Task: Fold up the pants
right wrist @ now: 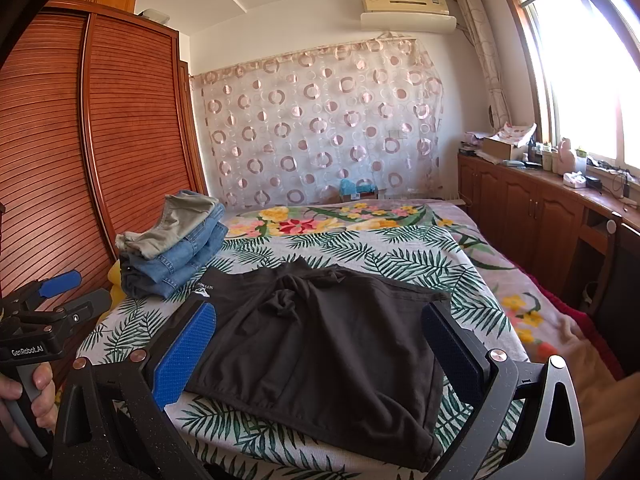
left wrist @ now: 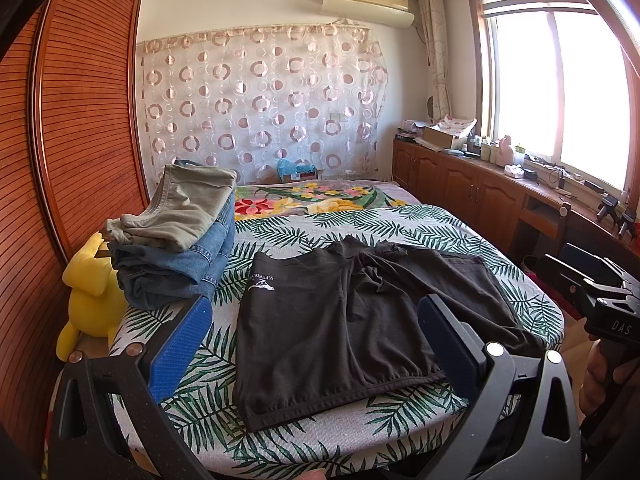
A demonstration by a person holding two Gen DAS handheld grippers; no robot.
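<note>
On bed: black pants (left wrist: 340,320) lie flat.
Handling: soft, light, limp, by my judgement.
Hold: near waistband corners.
My left gripper (left wrist: 316,340): spread, empty.
My right gripper (right wrist: 320,344): spread, empty.

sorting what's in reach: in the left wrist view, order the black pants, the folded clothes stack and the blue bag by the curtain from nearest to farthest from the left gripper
1. Black pants, spread on the bed right between the open fingers of the left gripper.
2. Folded clothes stack, farther back on the left.
3. Blue bag, beyond the bed's far end by the curtain.
</note>
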